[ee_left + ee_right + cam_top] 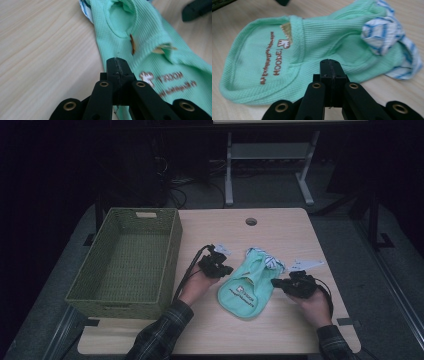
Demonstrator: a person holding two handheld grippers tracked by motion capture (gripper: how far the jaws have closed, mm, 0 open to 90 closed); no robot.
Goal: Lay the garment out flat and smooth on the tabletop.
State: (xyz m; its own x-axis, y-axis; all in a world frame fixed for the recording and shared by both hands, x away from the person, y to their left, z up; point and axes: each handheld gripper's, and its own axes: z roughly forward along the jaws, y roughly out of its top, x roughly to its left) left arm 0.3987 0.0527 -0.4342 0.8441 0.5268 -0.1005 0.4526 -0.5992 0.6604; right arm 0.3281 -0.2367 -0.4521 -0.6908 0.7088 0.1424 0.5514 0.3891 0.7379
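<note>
A small mint-green hooded garment (247, 287) with brown lettering and a blue-striped white lining lies flat on the wooden table (280, 230). My left gripper (229, 269) sits at its left edge with the jaws pressed together. In the left gripper view the garment (150, 37) runs under and past the shut tip of my left gripper (117, 61), and no fabric shows between the jaws. My right gripper (276, 282) rests at the garment's right edge. Its shut tip (330, 62) overlaps the near hem of the garment (317, 35).
An empty green woven basket (172, 255) stands at the table's left side, close to my left hand. A round cable hole (251, 221) sits near the far edge. Behind the table are a dark floor, cables and the legs of another desk (229, 170).
</note>
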